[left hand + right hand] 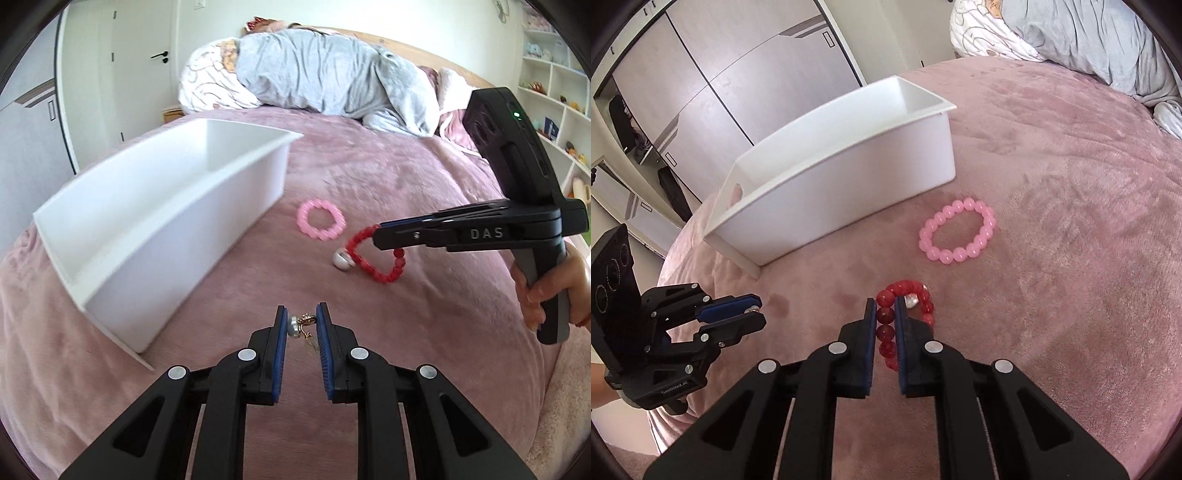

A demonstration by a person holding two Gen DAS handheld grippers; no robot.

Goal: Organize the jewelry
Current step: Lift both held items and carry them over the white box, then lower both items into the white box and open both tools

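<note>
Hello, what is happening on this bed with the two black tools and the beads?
A person is sorting jewelry on a pink blanket with two handheld grippers. The left gripper pinches a small gold and pearl earring. The right gripper is closed on a red bead bracelet, beside a small silvery ball. A pink bead bracelet lies loose on the blanket. The white bin stands nearby; no jewelry can be seen inside it.

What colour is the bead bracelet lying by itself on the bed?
Pink. The round pink bead bracelet shows best in the right wrist view.
</note>
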